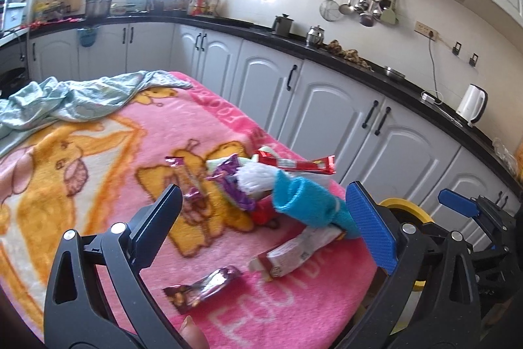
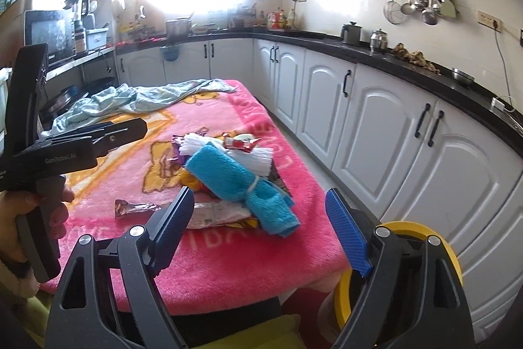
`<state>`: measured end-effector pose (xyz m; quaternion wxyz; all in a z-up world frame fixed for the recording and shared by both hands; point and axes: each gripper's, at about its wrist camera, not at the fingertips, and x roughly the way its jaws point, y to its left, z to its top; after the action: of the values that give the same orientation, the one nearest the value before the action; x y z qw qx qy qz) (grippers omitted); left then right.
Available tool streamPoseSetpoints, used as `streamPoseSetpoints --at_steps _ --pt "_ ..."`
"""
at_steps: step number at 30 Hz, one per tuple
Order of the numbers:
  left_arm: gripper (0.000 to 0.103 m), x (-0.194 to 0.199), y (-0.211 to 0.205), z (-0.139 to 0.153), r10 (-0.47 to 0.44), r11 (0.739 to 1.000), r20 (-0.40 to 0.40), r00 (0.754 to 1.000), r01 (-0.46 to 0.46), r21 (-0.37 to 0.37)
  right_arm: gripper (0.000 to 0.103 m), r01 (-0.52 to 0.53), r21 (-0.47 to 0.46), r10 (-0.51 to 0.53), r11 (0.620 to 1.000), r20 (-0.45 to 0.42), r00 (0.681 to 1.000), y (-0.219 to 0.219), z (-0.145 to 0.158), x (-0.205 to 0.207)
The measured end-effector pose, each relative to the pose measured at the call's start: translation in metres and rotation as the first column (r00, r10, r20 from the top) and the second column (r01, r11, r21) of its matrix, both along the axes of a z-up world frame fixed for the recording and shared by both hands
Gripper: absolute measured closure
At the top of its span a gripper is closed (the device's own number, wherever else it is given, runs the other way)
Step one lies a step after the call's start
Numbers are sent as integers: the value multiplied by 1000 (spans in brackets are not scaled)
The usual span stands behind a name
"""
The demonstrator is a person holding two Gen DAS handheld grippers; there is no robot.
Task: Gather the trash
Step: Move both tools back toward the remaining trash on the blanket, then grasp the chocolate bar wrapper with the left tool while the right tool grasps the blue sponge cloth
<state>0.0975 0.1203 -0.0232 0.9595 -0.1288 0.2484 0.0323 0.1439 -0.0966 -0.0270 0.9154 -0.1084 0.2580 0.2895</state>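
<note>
We have both tools hanging over the near end of the worktop, which is covered by a pink blanket, and both stand wide with nothing between their fingers. The left tool frames the litter almost dead ahead: a dark foil wrapper lies closest to it, just beyond the fingertips and slightly to the left side, its long axis running slantwise across the line the fingers point along. A pale, flattened packet sits just beyond that, toward the blue-padded finger, also slanted.

Farther on is the heap — purple and red wrappers bunched with a white ribbed bundle and a rolled turquoise cloth that lies partly over the packet's far end. The cloth does not look like trash to us, so we would leave it.

From the right tool the same packet shows just past its dark finger, partly under the cloth, while the foil wrapper lies off to its left, nearer the left tool's side. In our judgement the left hand is the better placed for that loose wrapper — it need only advance and turn a little so the fingers close across the wrapper's narrow width. A yellow-rimmed bin waits beside the worktop's near right corner, close under the right tool.
</note>
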Motion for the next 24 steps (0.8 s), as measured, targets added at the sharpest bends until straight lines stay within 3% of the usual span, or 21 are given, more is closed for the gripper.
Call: streamPoseSetpoints --at_steps 14,24 --pt "11 -12 33 -23 43 999 -70 997 -42 17 23 -81 -71 79 994 -26 997 50 -25 25" --pt "11 -10 34 -63 -82 993 -216 973 100 70 23 -112 -138 104 984 -66 992 70 -49 44"
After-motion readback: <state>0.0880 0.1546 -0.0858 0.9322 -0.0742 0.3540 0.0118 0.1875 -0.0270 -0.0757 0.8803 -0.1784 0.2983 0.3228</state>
